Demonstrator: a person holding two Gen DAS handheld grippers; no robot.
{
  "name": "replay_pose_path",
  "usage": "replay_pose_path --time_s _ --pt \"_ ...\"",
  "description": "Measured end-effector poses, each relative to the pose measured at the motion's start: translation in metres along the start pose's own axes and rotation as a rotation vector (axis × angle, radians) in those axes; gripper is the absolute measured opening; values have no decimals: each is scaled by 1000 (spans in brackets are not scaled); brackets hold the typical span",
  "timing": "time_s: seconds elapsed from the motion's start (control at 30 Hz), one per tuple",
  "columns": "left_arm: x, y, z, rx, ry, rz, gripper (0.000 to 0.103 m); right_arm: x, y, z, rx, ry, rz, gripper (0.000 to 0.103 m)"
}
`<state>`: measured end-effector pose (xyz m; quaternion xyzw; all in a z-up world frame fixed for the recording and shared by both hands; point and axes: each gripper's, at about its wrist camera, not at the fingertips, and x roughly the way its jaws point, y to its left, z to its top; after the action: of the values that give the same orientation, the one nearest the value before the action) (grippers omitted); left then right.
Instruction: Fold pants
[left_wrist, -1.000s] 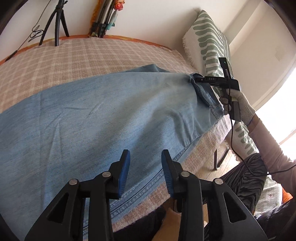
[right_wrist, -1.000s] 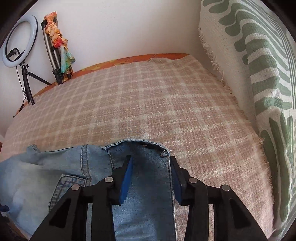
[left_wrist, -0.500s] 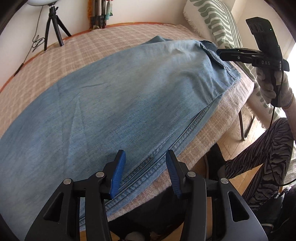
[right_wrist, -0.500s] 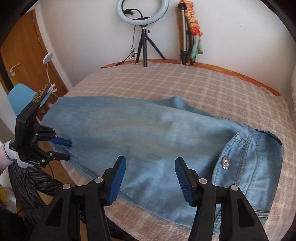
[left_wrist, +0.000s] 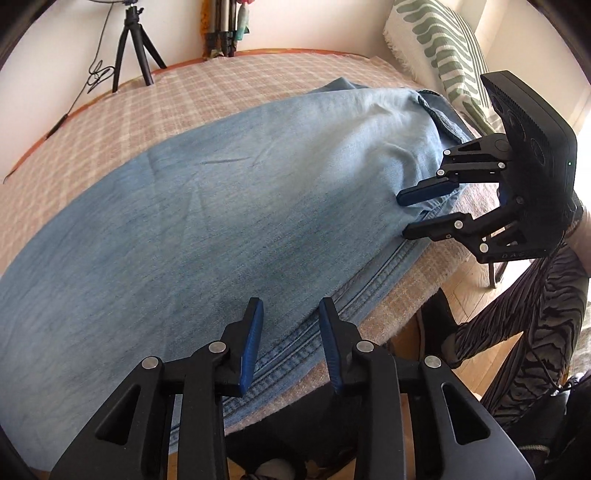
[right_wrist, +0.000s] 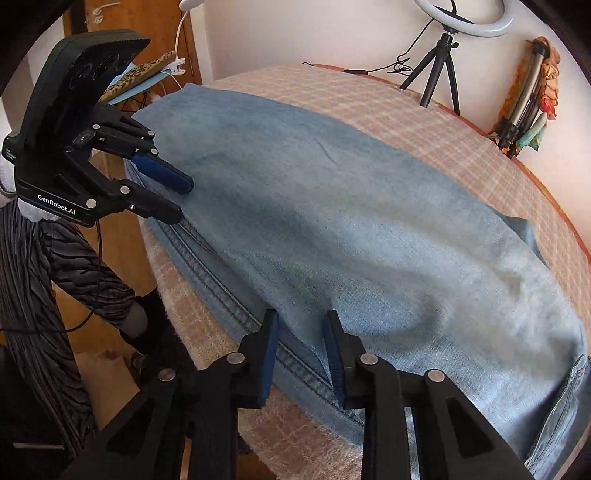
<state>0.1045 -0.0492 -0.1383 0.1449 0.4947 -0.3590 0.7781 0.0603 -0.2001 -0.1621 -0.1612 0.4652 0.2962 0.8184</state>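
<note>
Pants: where they lie flat along the checked bedspread (left_wrist: 258, 85), the jeans (left_wrist: 221, 206) run lengthwise, seamed edge toward you.
Left gripper (left_wrist: 290, 325): your jaws stand parted, empty, over that seamed near edge.
Right gripper (right_wrist: 301, 343): also parted, holding nothing, at the same edge nearer the waistband.
Beyond: tripod (right_wrist: 439, 70), green-patterned pillow (left_wrist: 443, 55).

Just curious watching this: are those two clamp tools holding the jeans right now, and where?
Nothing is held. The left gripper and right gripper are both open, poised at the jeans' near seam edge.
</note>
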Motion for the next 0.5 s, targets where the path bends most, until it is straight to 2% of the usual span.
replay_pose_path --time_s 0.03,0.07,0.2,0.3,0.37,0.4,0.5 --pt "-1 0 -1 2 -2 -6 29 -3 -2 1 13 -16 19 9" --pt "-2 -2 -2 5 -4 -10 29 -7 -3 3 21 -30 23 6" --pt "-3 -10 -4 29 -16 -10 29 -18 -4 8 25 -57 40 2" --pt "4 -13 -2 66 -18 37 29 -26 -2 8 21 -69 50 1" --pt "11 -11 -1 58 5 17 20 -27 -3 8 33 -69 60 0" --pt "12 -9 0 54 1 7 12 -27 -3 8 36 -66 66 0" --pt "6 -6 1 31 -8 -14 8 -28 1 3 26 -49 90 0"
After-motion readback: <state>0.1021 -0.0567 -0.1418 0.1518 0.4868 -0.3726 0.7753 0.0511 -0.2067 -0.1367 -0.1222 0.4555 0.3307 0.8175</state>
